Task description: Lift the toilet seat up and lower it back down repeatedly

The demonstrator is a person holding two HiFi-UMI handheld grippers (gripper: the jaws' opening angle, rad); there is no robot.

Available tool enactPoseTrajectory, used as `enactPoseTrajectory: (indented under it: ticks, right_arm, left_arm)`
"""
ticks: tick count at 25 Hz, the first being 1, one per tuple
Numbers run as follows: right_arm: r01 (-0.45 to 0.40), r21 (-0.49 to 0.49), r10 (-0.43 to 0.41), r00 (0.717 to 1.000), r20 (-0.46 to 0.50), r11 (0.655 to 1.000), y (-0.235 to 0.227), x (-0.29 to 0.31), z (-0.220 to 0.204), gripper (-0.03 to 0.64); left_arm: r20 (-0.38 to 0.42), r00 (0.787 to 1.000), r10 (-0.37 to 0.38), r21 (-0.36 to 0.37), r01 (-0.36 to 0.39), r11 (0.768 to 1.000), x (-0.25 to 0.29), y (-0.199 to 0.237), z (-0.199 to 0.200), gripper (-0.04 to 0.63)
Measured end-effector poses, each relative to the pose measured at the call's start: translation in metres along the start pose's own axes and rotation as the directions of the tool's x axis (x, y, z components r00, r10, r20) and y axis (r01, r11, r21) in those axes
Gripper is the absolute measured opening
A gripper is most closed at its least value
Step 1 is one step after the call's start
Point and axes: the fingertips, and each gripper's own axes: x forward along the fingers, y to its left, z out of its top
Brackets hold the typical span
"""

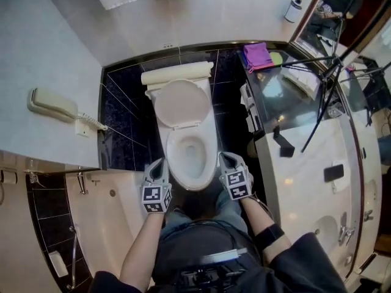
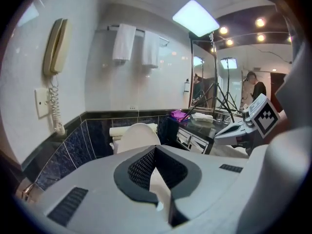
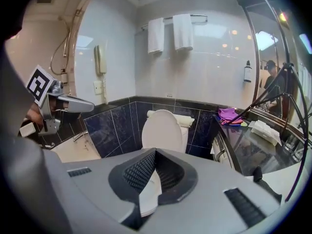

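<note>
With my left gripper (image 1: 159, 166) and right gripper (image 1: 227, 160) both pressed together on nothing at 8 and 4 o'clock of the seat (image 1: 173, 154), I judge it, seemingly down, stiff, light, slick plastic, best hooked under its 6 o'clock edge.

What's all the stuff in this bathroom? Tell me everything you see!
toilet: one, white, middle, lid raised
rolled towel: one, cream, on the tank
hanging towels: two, white, back wall rail
phone: one, cream, left wall
purple cloth: one, purple, dark counter at right
bottle: one, white with dark top, back wall
tripod: one, black, over the counter
bathtub: one, cream, lower left
left tongs: one, grey, shut, empty, left of bowl
right tongs: one, grey, shut, empty, right of bowl
arms: two, bottom
</note>
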Motion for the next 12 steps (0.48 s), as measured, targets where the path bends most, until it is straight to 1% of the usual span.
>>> enactPoseTrajectory:
  ticks: [2, 5, 9, 12]
  right_arm:
    - [0.002, 0.024, -0.002, 1.000, 0.016, 1.000, -0.005, -0.008, 0.008, 0.021]
    - [0.008, 0.047, -0.010, 0.999, 0.038, 0.999, -0.009, -0.015, 0.017, 0.021]
    - [0.005, 0.039, -0.007, 0.999, 0.052, 0.999, -0.009, -0.019, 0.024, 0.021]
    - [0.009, 0.035, -0.010, 0.999, 0.051, 0.999, -0.011, -0.018, 0.025, 0.021]
  left_arm:
    - [0.024, 1.000, -0.002, -0.002, 0.002, 1.000, -0.008, -0.004, 0.014, -0.003]
    - [0.037, 0.999, -0.014, 0.017, 0.014, 1.000, -0.017, -0.010, 0.026, -0.003]
    - [0.031, 0.999, -0.016, 0.030, 0.015, 0.999, -0.025, -0.015, 0.028, -0.003]
    - [0.038, 0.999, -0.009, 0.024, 0.009, 1.000, -0.028, -0.013, 0.028, -0.003]
